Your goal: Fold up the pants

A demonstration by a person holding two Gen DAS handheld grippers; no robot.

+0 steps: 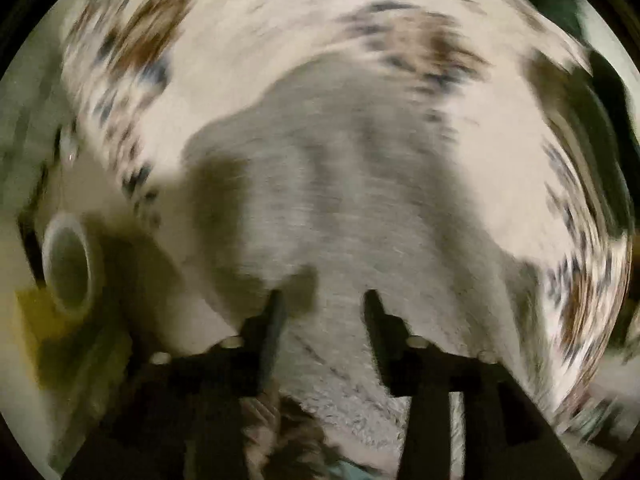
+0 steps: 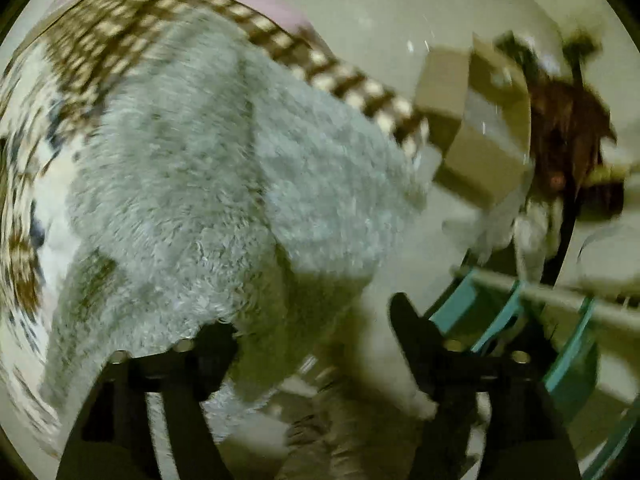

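The pants [image 1: 360, 184] are grey fleecy fabric, lying on a white bedspread [image 1: 224, 32] with brown and blue blotches. Both views are motion-blurred. My left gripper [image 1: 322, 304] is open, its fingers apart just over the near part of the pants, with nothing between them. In the right wrist view the pants [image 2: 208, 184] fill the left and middle. My right gripper [image 2: 308, 320] is open; its left finger is hidden under the fabric's near edge, its right finger [image 2: 408, 320] stands free to the right of the cloth.
A white roll [image 1: 70, 264] and a yellow object [image 1: 40, 320] lie at the left in the left wrist view. In the right wrist view there are a brown checked cloth [image 2: 160, 20], a cardboard box [image 2: 476, 128], a teal rack [image 2: 568, 344] and a dark reddish object [image 2: 568, 136].
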